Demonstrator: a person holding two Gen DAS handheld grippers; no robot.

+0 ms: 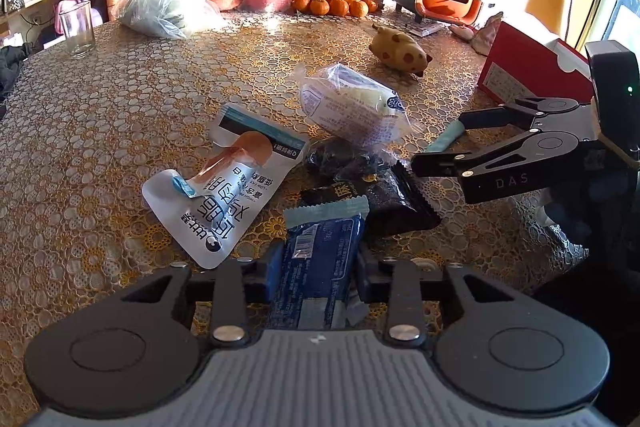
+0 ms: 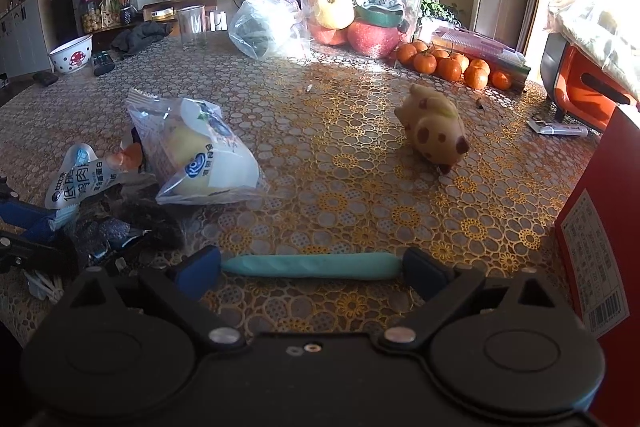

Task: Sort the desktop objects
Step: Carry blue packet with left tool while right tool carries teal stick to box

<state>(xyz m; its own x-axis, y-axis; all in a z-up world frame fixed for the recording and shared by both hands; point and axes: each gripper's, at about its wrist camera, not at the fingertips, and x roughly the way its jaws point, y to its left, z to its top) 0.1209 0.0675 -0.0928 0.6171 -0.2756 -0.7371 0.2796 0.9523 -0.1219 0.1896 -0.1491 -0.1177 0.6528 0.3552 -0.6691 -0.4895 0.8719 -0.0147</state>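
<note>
Left wrist view: my left gripper [image 1: 316, 273] clamps the blue snack bar [image 1: 320, 259], lengthwise straight ahead; right gripper [image 2: 312, 267] spans the teal stick [image 2: 312, 266] crosswise, end to end

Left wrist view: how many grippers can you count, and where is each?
2. The left gripper is at the bottom edge, shut on the blue packet. The right gripper is at the right edge, holding a teal stick.
</note>
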